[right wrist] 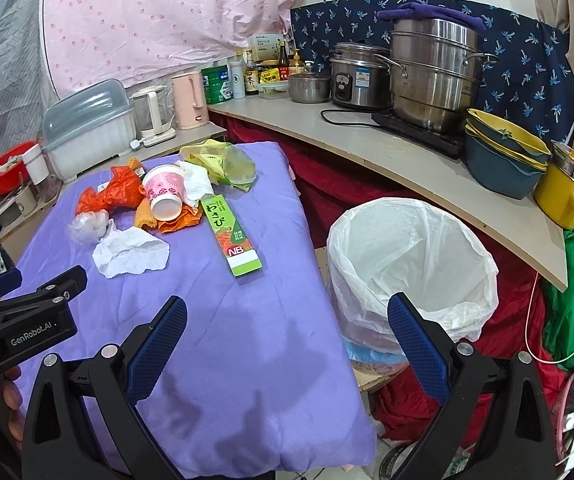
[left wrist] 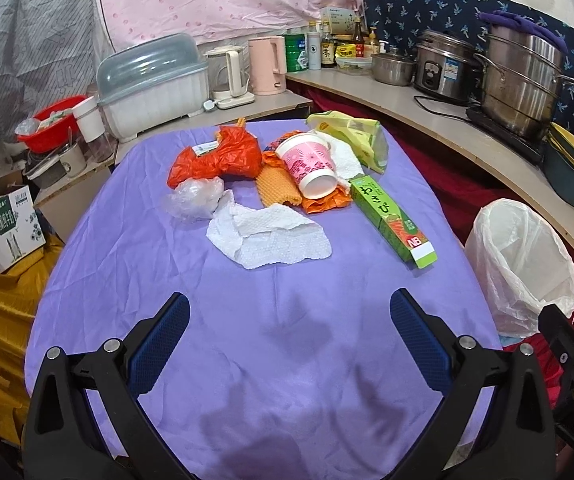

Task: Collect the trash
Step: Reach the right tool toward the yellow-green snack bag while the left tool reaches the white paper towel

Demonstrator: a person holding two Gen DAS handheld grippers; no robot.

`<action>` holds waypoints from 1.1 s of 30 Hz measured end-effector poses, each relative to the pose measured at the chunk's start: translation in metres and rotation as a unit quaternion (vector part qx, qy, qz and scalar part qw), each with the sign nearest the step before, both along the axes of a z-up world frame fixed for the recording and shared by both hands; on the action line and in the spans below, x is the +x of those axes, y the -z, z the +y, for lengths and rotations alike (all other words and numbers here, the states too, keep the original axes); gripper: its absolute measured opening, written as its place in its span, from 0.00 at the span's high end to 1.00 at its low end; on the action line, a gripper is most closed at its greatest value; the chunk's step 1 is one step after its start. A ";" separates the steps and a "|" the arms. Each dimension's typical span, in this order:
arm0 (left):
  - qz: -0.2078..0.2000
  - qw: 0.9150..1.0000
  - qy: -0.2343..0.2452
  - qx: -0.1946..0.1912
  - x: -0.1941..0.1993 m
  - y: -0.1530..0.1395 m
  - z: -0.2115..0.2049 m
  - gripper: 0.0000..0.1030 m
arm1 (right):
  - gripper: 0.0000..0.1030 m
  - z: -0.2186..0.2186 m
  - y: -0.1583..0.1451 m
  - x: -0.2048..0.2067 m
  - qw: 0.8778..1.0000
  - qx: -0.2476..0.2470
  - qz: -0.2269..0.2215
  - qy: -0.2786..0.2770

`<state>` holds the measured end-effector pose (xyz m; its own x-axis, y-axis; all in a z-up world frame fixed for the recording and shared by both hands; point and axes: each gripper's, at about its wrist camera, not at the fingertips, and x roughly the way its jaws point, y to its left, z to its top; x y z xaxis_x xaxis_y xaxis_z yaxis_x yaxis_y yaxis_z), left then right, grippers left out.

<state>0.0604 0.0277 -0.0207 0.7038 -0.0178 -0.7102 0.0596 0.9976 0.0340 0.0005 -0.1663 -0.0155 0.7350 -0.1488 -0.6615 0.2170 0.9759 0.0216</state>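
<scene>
Left gripper (left wrist: 289, 344) and right gripper (right wrist: 287, 346): both spread wide, holding nothing, above the purple cloth-covered worktop (left wrist: 271, 360). Ahead lie a crumpled white paper towel (left wrist: 271, 236), a green wasabi carton (left wrist: 393, 222), a tipped pink paper cup (left wrist: 311, 168) and an orange plastic bag (left wrist: 223, 156). The white-lined bin (right wrist: 411, 264) stands beside the worktop's right edge.

Purple-clothed counter (left wrist: 271, 360), near half bare, far half heaped with orange plastic bag (left wrist: 223, 156), clear bag (left wrist: 193, 198), white paper towel (left wrist: 271, 238), tipped pink cup (left wrist: 309, 168), orange wrapper (left wrist: 277, 188), green wasabi box (left wrist: 393, 220) toward right edge, yellow-green bag (left wrist: 357, 136) at far right corner
</scene>
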 end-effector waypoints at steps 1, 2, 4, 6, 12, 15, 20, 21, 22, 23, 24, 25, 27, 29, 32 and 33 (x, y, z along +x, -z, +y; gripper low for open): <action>0.001 1.000 -0.005 0.000 0.003 0.001 0.004 0.07 | 0.07 0.000 0.001 0.002 1.000 0.002 -0.001 0.001; 0.003 1.000 -0.010 -0.001 0.006 0.003 0.008 0.07 | 0.07 0.001 0.002 0.005 1.000 0.006 -0.001 0.002; 0.008 1.000 -0.024 -0.006 0.016 0.006 0.022 0.07 | 0.07 0.002 0.003 0.010 1.000 0.014 -0.001 0.004; 0.013 0.999 -0.036 -0.013 0.025 0.010 0.033 0.07 | 0.07 0.004 0.006 0.017 1.000 0.017 0.001 0.007; 0.037 0.998 -0.049 -0.033 0.058 0.025 0.058 0.07 | 0.07 0.006 0.015 0.044 0.999 0.031 0.012 0.015; 0.048 0.997 -0.051 -0.044 0.078 0.033 0.065 0.07 | 0.07 0.008 0.019 0.060 0.999 0.037 0.016 0.017; 0.063 0.995 -0.050 -0.057 0.112 0.046 0.073 0.07 | 0.07 0.013 0.025 0.091 0.999 0.041 0.022 0.019; 0.067 0.995 -0.051 -0.061 0.120 0.050 0.074 0.07 | 0.07 0.015 0.026 0.099 0.999 0.041 0.022 0.018; 0.069 0.994 -0.051 -0.065 0.127 0.052 0.075 0.07 | 0.07 0.017 0.027 0.107 0.999 0.040 0.022 0.017; 0.070 0.994 -0.051 -0.067 0.131 0.054 0.076 0.07 | 0.07 0.018 0.028 0.112 0.999 0.039 0.022 0.017; 0.072 0.994 -0.050 -0.071 0.138 0.057 0.076 0.07 | 0.07 0.019 0.029 0.121 0.999 0.038 0.022 0.017; 0.073 0.994 -0.048 -0.072 0.144 0.060 0.075 0.07 | 0.07 0.020 0.030 0.129 0.999 0.038 0.021 0.016; 0.076 0.994 -0.043 -0.069 0.154 0.066 0.073 0.08 | 0.07 0.023 0.031 0.145 0.999 0.037 0.020 0.012; 0.083 0.994 -0.034 -0.068 0.164 0.075 0.070 0.11 | 0.07 0.026 0.031 0.161 0.999 0.035 0.019 0.008; 0.094 0.993 -0.023 -0.073 0.175 0.084 0.065 0.20 | 0.07 0.030 0.031 0.190 0.999 0.035 0.018 0.002; 0.096 0.992 -0.020 -0.074 0.177 0.086 0.064 0.26 | 0.08 0.031 0.030 0.200 0.999 0.036 0.018 0.001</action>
<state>0.2374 0.0920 -0.1071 0.5575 -0.1063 -0.8233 0.0105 0.9926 -0.1210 0.2006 -0.1358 -0.0457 0.7110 -0.1006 -0.6959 0.2201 0.9718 0.0844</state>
